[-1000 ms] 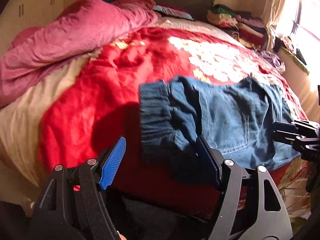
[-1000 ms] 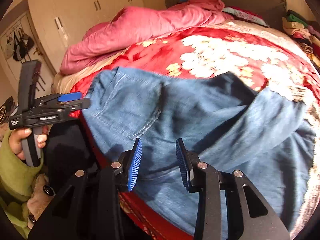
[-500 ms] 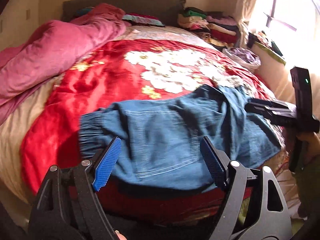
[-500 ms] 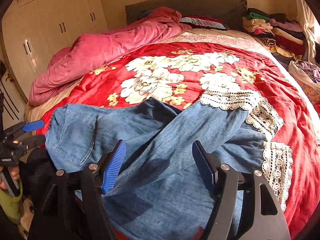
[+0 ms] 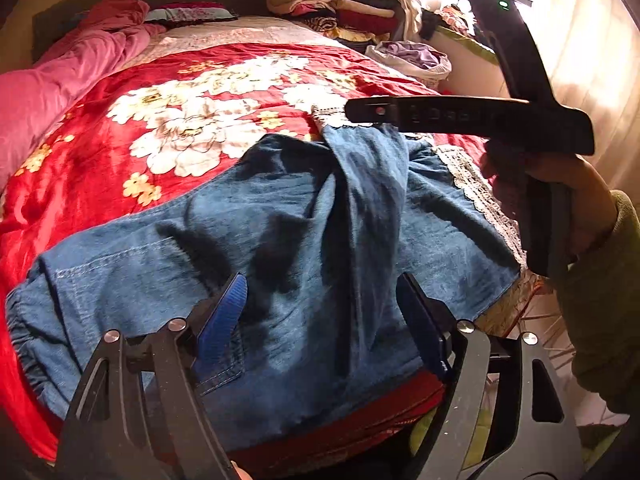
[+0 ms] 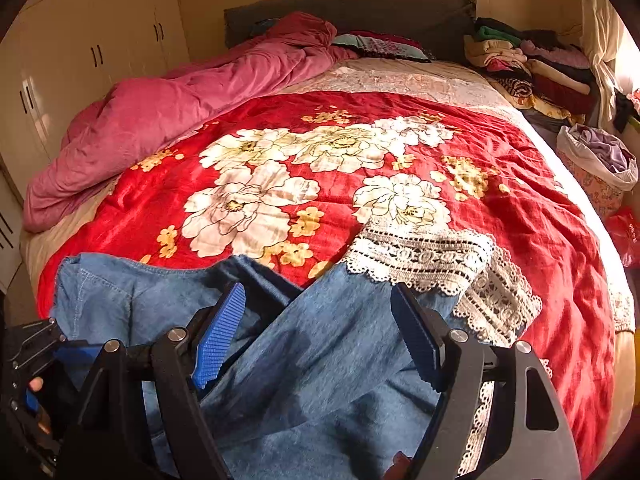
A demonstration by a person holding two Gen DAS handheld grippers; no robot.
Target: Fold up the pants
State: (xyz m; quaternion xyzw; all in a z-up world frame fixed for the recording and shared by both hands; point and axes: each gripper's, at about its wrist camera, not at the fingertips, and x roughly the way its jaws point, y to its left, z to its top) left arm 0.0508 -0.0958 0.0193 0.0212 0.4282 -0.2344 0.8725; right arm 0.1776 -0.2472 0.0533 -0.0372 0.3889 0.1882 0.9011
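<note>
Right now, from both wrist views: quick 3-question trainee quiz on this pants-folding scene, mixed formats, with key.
1. True or false: the left gripper is clamped on the pants.
2. Multiple choice: the lace-trimmed leg cuffs lie on A) the pink quilt B) the red floral blanket C) the pile of folded clothes.
3. Fill in: the right gripper hovers over the pants with its jaws ____.

Key: 1 false, both blue pads stand apart with nothing gripped. 2 B. 3 open.
</note>
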